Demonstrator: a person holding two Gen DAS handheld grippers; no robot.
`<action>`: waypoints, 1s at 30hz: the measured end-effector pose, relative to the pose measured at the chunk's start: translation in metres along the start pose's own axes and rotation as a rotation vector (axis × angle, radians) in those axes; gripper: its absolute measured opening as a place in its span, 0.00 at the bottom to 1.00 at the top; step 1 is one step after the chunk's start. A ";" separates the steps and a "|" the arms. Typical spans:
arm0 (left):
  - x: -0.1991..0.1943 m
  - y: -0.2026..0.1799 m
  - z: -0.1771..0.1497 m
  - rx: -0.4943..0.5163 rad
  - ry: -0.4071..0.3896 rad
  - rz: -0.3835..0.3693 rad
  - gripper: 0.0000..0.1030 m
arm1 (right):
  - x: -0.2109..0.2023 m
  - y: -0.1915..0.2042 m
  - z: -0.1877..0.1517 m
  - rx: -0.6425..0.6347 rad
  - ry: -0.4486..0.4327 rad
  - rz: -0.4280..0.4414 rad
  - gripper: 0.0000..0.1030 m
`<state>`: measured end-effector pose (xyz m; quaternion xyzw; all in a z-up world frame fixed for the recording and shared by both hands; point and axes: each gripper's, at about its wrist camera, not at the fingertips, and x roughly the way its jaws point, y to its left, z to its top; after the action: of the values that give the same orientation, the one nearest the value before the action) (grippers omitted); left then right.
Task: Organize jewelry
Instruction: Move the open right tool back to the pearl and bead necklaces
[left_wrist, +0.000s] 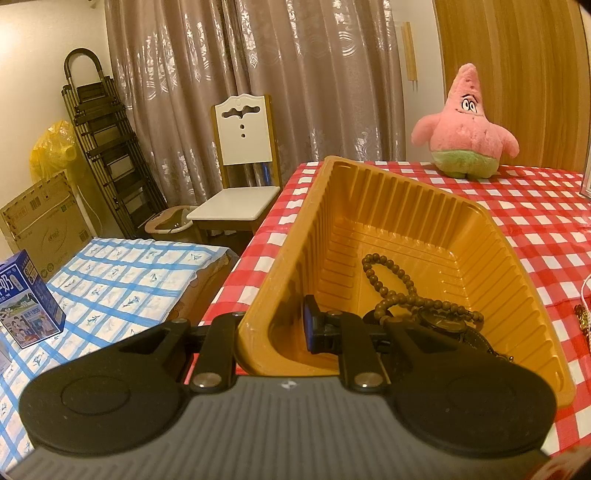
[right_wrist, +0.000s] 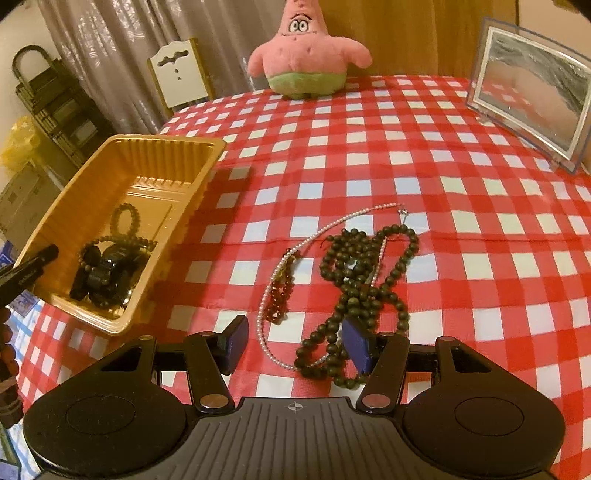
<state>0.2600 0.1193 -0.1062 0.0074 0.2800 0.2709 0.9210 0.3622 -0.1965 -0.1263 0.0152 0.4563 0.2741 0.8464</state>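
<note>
A gold plastic tray (left_wrist: 406, 206) (right_wrist: 162, 147) sits at the table's left edge and holds a brown bead bracelet (left_wrist: 391, 280) (right_wrist: 127, 218) and a dark watch (left_wrist: 443, 321) (right_wrist: 103, 273). My left gripper (left_wrist: 273, 328) is shut on the tray's near wall, one finger inside and one outside. On the cloth lie a dark bead necklace (right_wrist: 362, 273), a thin pearl necklace (right_wrist: 314, 240) and a dark red bead bracelet (right_wrist: 280, 291). My right gripper (right_wrist: 295, 343) is open, low over the near ends of the necklaces.
A red-and-white checked cloth (right_wrist: 443, 221) covers the table. A pink plush star (right_wrist: 306, 55) (left_wrist: 465, 125) stands at the back and a clear photo frame (right_wrist: 532, 107) at the right. A white chair (left_wrist: 243, 177) and a box-topped side table (left_wrist: 110, 280) stand left of the table.
</note>
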 end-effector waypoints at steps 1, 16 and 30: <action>0.000 0.000 0.000 0.000 0.000 0.000 0.16 | 0.001 0.001 -0.001 -0.011 -0.003 0.000 0.48; 0.000 -0.001 0.000 0.001 0.000 0.001 0.16 | 0.029 0.013 0.003 -0.116 0.016 -0.007 0.33; 0.000 -0.001 0.000 0.002 0.000 0.001 0.16 | 0.055 0.018 0.010 -0.167 0.036 -0.015 0.19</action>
<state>0.2600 0.1183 -0.1065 0.0083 0.2801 0.2710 0.9209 0.3854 -0.1525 -0.1572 -0.0639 0.4473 0.3048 0.8384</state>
